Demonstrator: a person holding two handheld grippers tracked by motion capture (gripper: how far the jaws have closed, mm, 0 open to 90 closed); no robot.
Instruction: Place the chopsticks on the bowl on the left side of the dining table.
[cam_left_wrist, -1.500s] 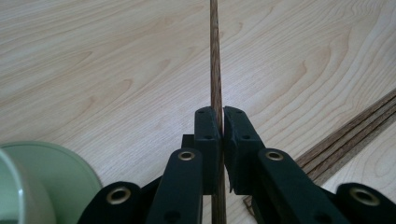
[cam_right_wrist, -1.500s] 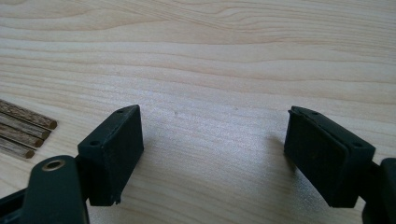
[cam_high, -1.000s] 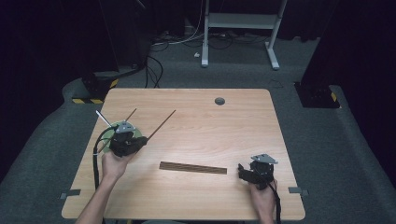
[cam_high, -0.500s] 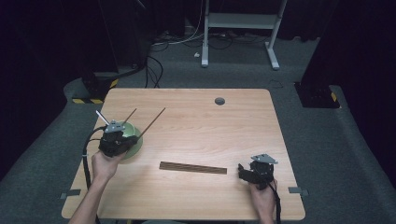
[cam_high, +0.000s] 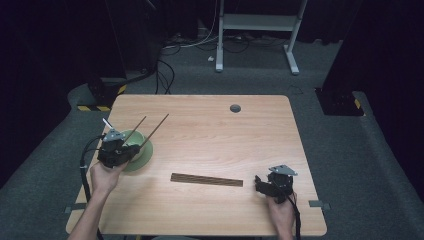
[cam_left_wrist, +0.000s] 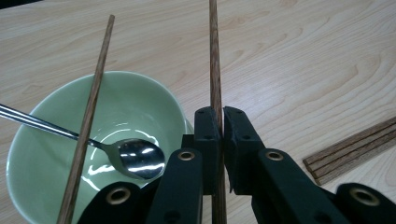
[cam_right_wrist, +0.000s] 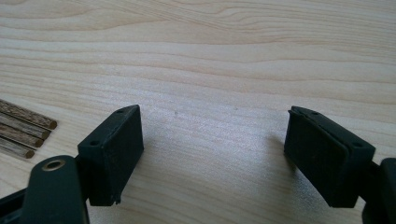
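- Two chopsticks stand at the green bowl (cam_high: 136, 150): one chopstick (cam_left_wrist: 215, 84) is pinched between the closed jaws of the left hand-held gripper (cam_high: 116, 152) just beside the bowl's rim, and the second chopstick (cam_left_wrist: 88, 126) leans in the bowl, free.
- The right hand-held gripper (cam_right_wrist: 212, 154) hangs open over bare bench (cam_high: 210, 130), well apart from the bowl, with nothing between its jaws.
- The held stick looks light, stiff and thin; smooth wood may slip or swivel in flat pads, so a grip nearer the middle than the tip would steady it, I judge.
- The bowl is probably ceramic, heavier and breakable; a knock from the long stick could tip it.
- The left gripper view shows a metal spoon (cam_left_wrist: 135, 158) lying in the bowl and how the pads meet the stick.
- The high view instead shows both sticks fanning up away from the bowl, and the bundle of spare chopsticks (cam_high: 206, 180) lying flat between the bowl and the right hand-held gripper.
- The right gripper view catches the bundle's cut ends.
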